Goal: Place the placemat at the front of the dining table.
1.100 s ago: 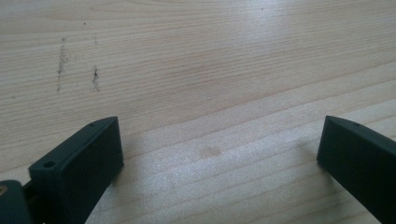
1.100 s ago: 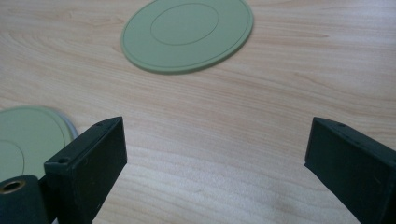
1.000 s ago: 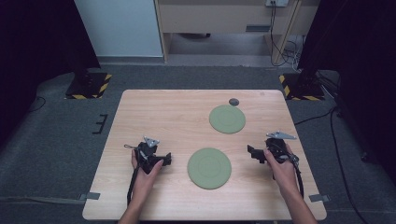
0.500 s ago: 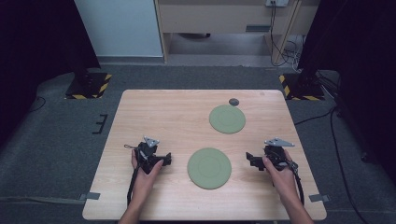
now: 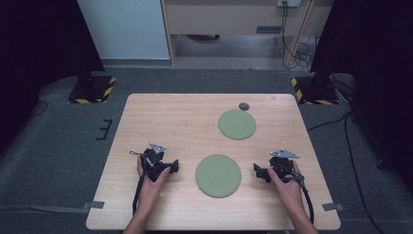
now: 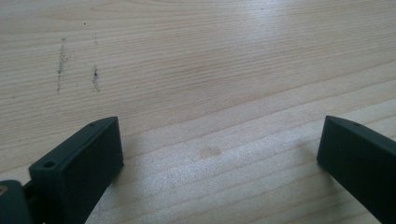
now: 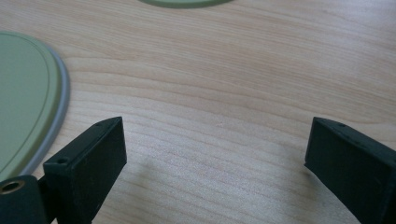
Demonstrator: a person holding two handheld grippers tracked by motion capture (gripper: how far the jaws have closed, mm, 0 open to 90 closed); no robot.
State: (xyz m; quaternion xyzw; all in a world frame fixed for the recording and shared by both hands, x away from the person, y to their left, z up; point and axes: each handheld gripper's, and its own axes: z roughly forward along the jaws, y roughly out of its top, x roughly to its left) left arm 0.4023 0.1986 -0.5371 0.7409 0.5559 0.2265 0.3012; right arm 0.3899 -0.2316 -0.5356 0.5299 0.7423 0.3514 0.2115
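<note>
Two flat green round plates lie on the wooden table (image 5: 170, 122): a near plate (image 5: 218, 175) at front centre and a far plate (image 5: 236, 124) toward the back right. A small dark disc (image 5: 243, 106) sits just behind the far plate. My left gripper (image 5: 174, 166) rests low on the table to the left of the near plate, open, with bare wood between its jaws (image 6: 215, 149). My right gripper (image 5: 255, 170) sits to the right of the near plate, open and holding nothing (image 7: 215, 154). The near plate's rim (image 7: 28, 121) shows at the left of the right gripper view.
In the right gripper view, the far plate's edge (image 7: 187, 2) peeks in at the top. Wide bare wood covers the table's left half and back. Grey carpet surrounds the table, with black stands on striped bases (image 5: 92, 90) at the back corners.
My right gripper has drawn back toward the front edge and slightly left, closer to the near plate. The left gripper has stayed put.
</note>
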